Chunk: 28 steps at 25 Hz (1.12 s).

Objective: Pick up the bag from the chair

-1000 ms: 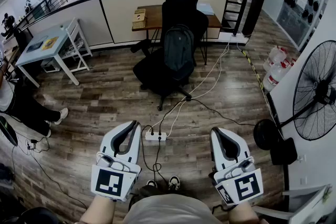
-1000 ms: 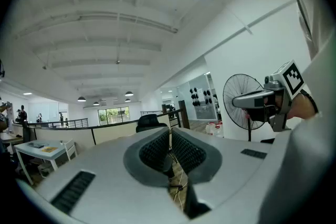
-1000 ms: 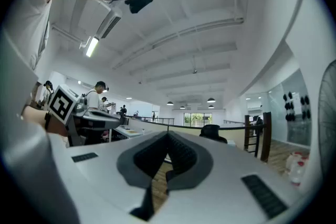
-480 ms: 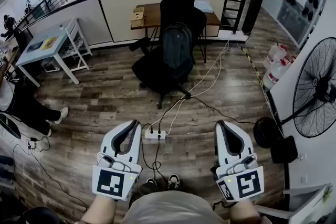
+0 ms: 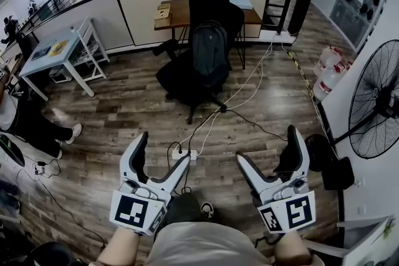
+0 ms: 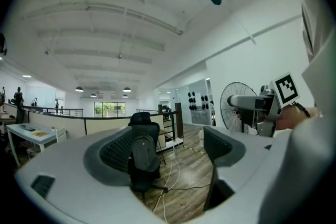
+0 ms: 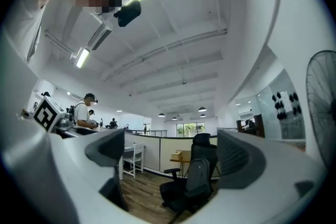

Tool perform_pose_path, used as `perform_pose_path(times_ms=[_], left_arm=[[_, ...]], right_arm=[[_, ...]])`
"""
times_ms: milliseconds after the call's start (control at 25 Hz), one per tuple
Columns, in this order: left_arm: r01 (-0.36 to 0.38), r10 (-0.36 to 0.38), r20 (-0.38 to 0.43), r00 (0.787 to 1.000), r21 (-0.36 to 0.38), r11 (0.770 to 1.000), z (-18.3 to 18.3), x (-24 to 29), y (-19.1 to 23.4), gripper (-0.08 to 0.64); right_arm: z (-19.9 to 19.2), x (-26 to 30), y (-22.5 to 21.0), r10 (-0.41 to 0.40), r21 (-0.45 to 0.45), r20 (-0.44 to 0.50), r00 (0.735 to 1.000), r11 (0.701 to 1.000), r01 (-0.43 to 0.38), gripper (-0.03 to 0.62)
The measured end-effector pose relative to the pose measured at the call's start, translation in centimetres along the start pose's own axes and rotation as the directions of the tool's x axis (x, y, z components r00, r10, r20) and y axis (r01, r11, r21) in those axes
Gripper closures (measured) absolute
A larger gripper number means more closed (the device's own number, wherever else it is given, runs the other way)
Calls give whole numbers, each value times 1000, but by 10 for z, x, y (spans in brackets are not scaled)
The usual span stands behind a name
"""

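- At the far left of the head view a seated person [image 5: 28, 128] is cut off by the frame edge, with only legs and a shoe showing.
- The left forearm [image 5: 118, 251] is cropped at the bottom edge, and its hand is hidden behind the marker cube.
- The left claw [image 5: 165, 147] is held level and points ahead over the wood floor [image 5: 112, 109]. Its jaws have just been opening and stand released, wide apart, with nothing between them.
- A white power strip [image 5: 185, 156] lies on the floor just past the left claw, partly hidden by a jaw tip.
- The backpack [image 5: 209, 53] stands upright on the seat of the black office chair [image 5: 181, 81], leaning against the backrest. It is well apart from both claws, ahead and between them.
- In the left gripper view the backpack [image 6: 144, 152] overlaps the left jaw's pad only by line of sight.
- A wooden tabletop [image 5: 181, 12] behind the chair is mostly hidden by the backrest.
- The right claw [image 5: 267, 145] tilts slightly upward. Its jaws have also just been opening, released and empty.
- The right forearm [image 5: 288, 252] is cropped the same way.
- A standing fan [image 5: 377, 103] is cut off at the right edge.
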<state>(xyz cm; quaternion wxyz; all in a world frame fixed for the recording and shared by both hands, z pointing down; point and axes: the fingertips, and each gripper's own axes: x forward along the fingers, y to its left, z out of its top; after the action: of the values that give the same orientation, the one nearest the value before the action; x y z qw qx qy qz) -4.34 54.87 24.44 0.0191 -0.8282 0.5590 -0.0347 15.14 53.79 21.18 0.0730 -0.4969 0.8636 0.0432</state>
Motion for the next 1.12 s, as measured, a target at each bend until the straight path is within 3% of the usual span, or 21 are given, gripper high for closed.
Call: perform_pose_path(times_ms=[160,600,1120], left_arm=[[-46,46,11,999,34,998,3,5,3,111],[-24,24,16,1000,55,998,5,24,9,109],[-14,14,-3,1000,53,998,-17,109,60,109]], right_arm=[[-3,-2,-4,-12,-44,-26,1000,999,11,23],[-14,12,-18,-41,-38,-47,998,999,39,26],[-41,95,-54,-57,-61,-102,993,997,51,31]])
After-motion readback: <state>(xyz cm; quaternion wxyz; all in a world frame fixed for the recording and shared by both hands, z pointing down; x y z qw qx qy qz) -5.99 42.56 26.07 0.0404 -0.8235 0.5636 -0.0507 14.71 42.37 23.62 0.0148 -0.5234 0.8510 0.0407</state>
